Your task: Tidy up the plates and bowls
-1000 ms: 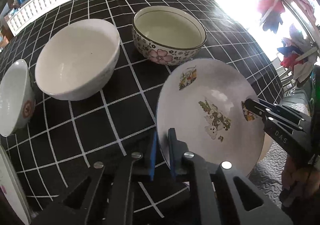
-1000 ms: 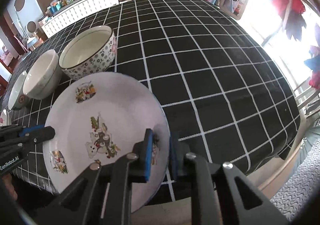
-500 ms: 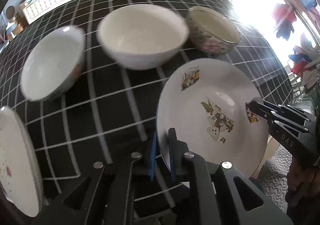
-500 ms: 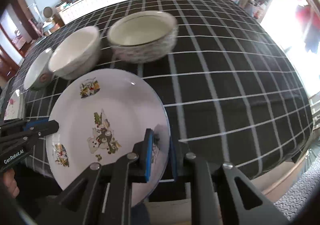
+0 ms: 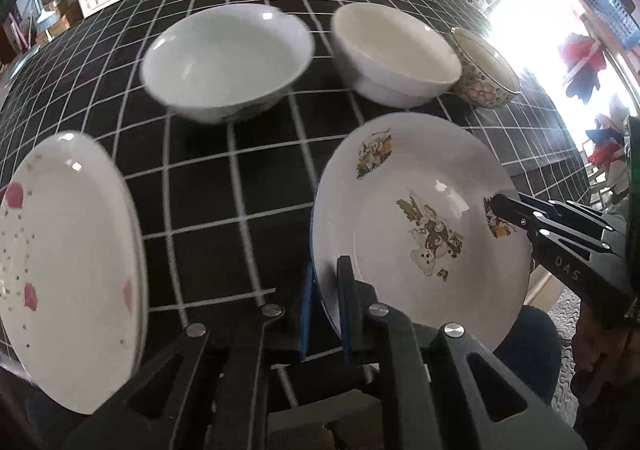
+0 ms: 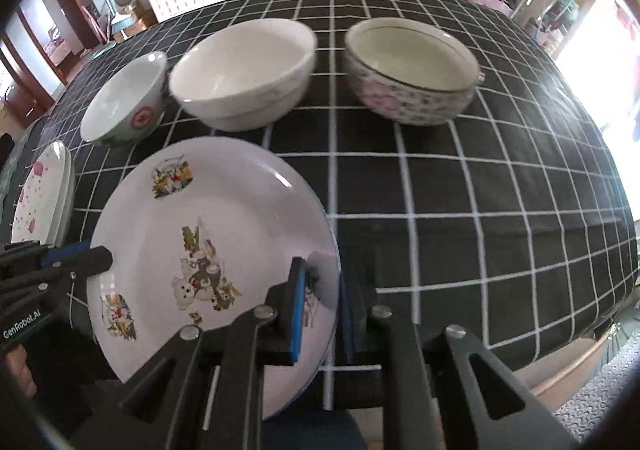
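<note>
Cartoon plate [image 5: 420, 217], clamped at opposite rims by the left gripper [image 5: 325, 298] and the right gripper [image 6: 322, 302], sat at lower centre above the checked tablecloth [image 6: 460, 185]. Since a second earlier the pair had carried it leftward along the bowls, bringing the pink-petal plate [image 5: 68, 262] into lower left, its likely stacking target. Legible: "DAS" and "GenRobot.AI" on the gripper bodies.

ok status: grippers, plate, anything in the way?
Left gripper and right gripper both shut on cartoon plate, opposite rims, held above the table. Pink-flowered plate to the left. Path between clear; three bowls behind.
</note>
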